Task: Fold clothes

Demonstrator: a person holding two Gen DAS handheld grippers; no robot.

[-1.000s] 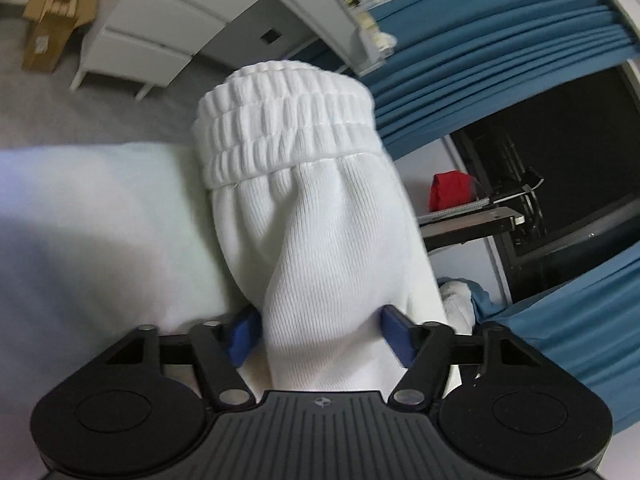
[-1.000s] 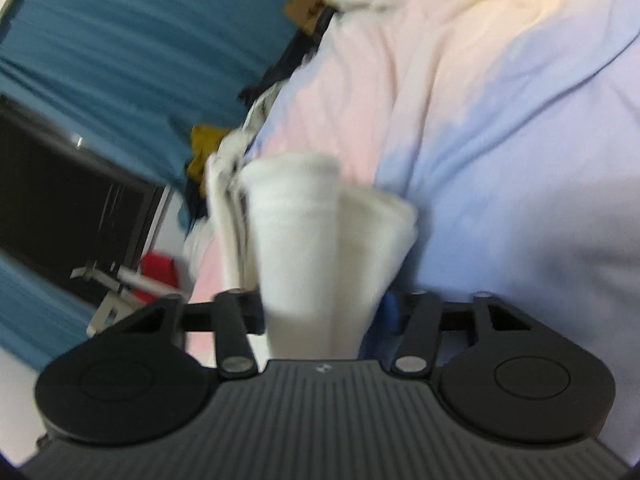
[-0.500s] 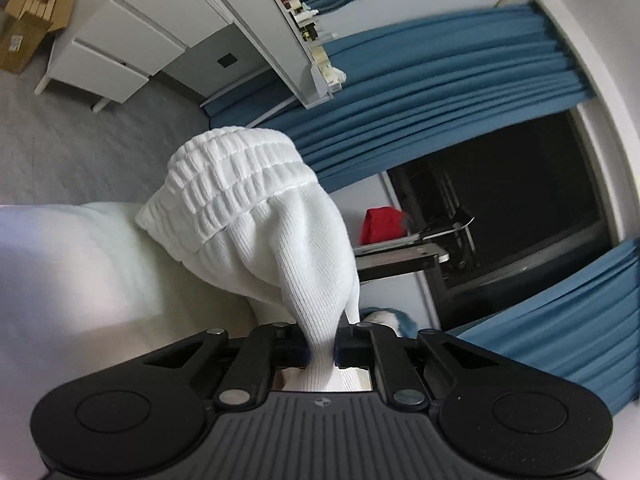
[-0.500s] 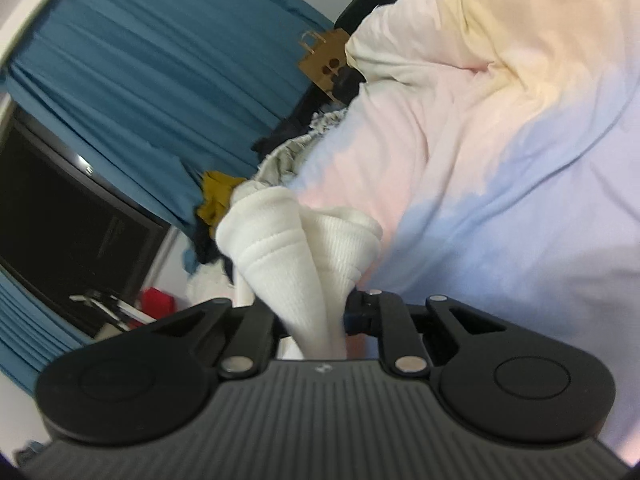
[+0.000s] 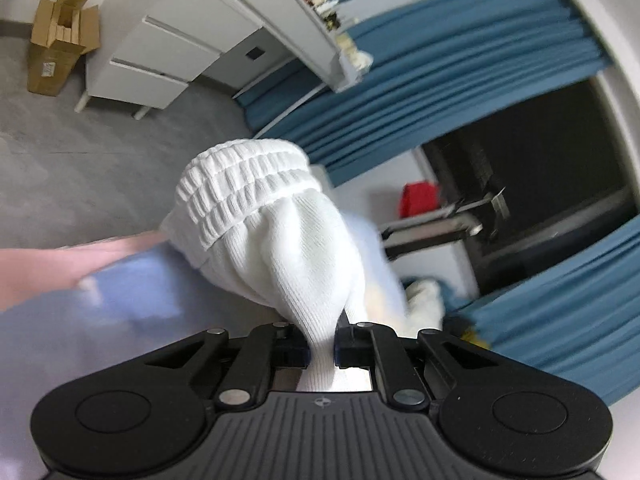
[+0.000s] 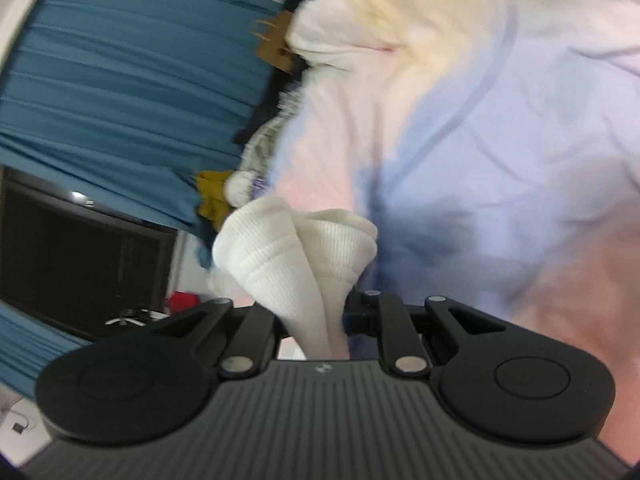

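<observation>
While jaws pinch tight | left gripper (image 5: 322,350), right gripper (image 6: 316,326) | white garment (image 5: 280,232)

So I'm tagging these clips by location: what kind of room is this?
Probably a bedroom: pastel bedding spread below the grippers, a white drawer unit on grey carpet, and blue curtains by a dark window.

Bed (image 6: 500,152) covered by pastel pink-blue-yellow sheet; heap of mixed clothes (image 6: 256,160) at its far edge.
</observation>
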